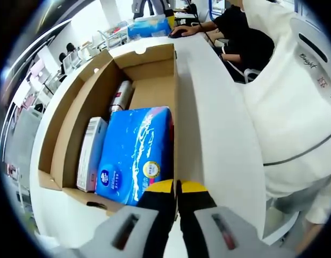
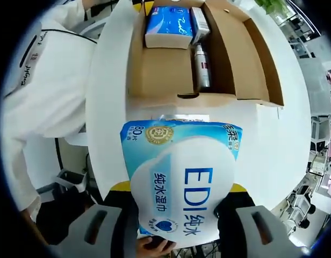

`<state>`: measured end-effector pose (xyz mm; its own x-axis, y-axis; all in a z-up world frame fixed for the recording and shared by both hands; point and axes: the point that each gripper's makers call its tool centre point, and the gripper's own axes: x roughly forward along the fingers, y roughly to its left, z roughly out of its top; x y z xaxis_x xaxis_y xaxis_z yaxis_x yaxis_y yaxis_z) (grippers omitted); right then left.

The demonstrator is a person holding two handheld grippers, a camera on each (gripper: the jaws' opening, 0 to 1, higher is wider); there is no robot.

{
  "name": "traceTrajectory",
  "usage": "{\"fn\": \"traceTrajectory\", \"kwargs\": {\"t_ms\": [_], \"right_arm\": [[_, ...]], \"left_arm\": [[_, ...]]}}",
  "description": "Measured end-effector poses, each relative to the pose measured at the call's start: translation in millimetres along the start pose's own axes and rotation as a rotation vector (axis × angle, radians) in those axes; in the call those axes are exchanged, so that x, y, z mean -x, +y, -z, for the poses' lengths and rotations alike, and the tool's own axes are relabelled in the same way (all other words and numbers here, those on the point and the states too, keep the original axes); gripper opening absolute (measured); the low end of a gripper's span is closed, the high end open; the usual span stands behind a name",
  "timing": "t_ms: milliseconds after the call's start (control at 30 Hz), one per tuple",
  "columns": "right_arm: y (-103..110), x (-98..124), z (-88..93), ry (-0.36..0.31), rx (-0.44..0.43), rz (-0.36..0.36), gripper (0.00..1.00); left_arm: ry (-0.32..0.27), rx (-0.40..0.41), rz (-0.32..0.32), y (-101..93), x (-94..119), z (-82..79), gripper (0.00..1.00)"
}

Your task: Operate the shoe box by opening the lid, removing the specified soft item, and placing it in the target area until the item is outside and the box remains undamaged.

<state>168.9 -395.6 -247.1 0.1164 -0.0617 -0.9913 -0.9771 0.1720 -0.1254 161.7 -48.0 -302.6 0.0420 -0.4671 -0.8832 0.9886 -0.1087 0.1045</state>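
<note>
While between R hand-held gripper [image 2: 179,209] jaws, seemingly clamped: wipes pack [image 2: 181,183].

Open brown cardboard shoe box [image 2: 208,59], lid flap up, lies ahead of jaws; blue-white wet-wipes pack [image 2: 181,183], clamped betw. right jaws, outside box.

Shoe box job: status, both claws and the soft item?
Right claw shut on blue-and-white wet-wipes pack, outside brown cardboard shoe box. Left claw shut at box wall. Nothing blocking.
</note>
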Motion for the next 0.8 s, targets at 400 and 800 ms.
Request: {"fn": "traceTrajectory", "kwargs": {"t_ms": [400,800], "right_arm": [[5.2,-19.4,5.3,0.02,-0.016,-0.027,0.57],[4.6,-22.4,10.8,0.015,-0.024,-0.041,0.57]], "left_arm": [[-0.001,0.0,-0.001,0.3,-0.2,-0.3,0.01],[0.0,0.001,-0.002,0.2,-0.4,-0.5,0.01]]}}
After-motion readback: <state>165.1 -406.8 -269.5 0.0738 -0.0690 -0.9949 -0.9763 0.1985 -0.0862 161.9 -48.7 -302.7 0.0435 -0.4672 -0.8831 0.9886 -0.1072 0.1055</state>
